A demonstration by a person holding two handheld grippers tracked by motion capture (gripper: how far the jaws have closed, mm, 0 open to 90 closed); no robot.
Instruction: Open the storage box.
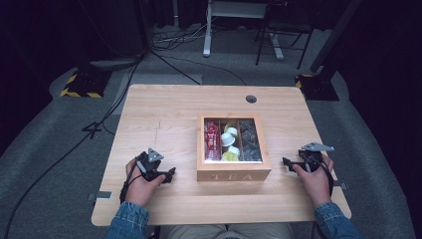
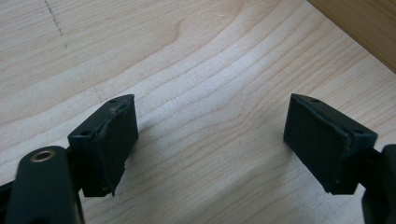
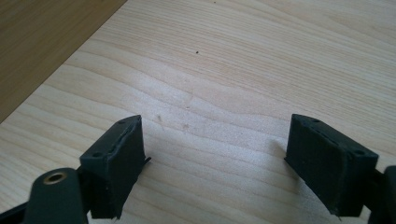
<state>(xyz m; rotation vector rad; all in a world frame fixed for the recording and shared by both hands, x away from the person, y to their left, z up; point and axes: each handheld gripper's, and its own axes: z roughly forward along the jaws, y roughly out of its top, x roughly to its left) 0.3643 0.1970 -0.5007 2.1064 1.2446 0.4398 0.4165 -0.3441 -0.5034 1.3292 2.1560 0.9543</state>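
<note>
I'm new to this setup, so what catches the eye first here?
The wooden tea box at the table's middle, holding red packets and white pods. On either side rest the left gripper and right gripper, jaws open and empty.

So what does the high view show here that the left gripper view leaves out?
High view: the whole wooden tea box marked TEA, with red packets, white and yellow pods and dark sachets in its three compartments, plus both hands, the left gripper, the right gripper, the floor cables and a chair.
Left gripper view: the foam pads up close, jaws open over bare wood grain, nothing between them.
Both: the light wooden table and a side of the tea box, seen as a brown edge at the left gripper view's top right.
</note>
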